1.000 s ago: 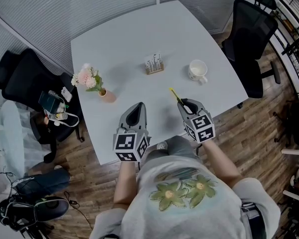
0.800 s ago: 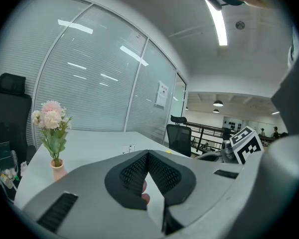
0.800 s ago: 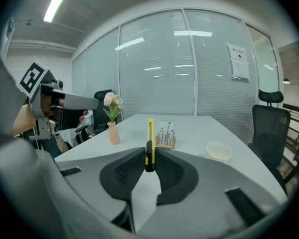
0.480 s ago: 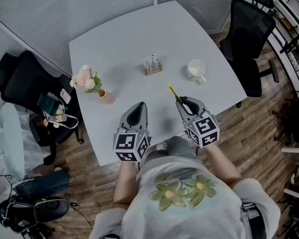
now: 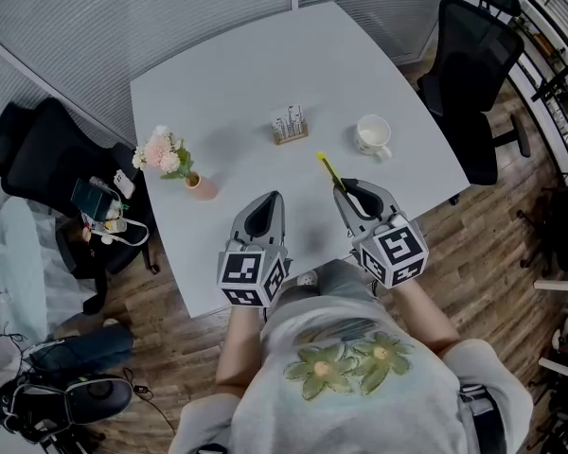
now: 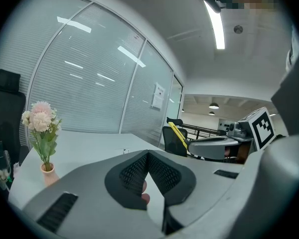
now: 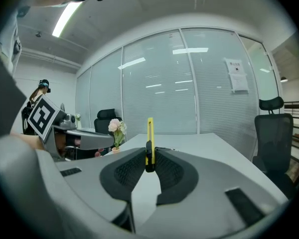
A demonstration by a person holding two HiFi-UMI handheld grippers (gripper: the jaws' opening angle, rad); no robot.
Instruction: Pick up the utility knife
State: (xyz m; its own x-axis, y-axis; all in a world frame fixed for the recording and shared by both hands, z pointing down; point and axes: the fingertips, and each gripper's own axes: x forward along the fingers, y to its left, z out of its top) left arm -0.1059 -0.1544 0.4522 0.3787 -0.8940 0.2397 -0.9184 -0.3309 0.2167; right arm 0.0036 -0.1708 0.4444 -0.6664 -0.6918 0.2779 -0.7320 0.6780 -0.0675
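Utility knife (image 7: 149, 133), just one, sits clamped in the right gripper (image 5: 346, 189). The left gripper (image 5: 268, 200) is clenched and empty. One mug (image 5: 374, 134) stands at one o'clock of the knife.

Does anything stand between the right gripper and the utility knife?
Nothing visible does: the right gripper clamps the yellow utility knife between its jaws, over the table.

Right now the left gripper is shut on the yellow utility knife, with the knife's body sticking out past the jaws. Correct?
Wrong gripper. It is the right gripper that is shut on the yellow utility knife, with the knife's body sticking out past the jaws. The right gripper view shows this. The left gripper has its jaws together with nothing between them.
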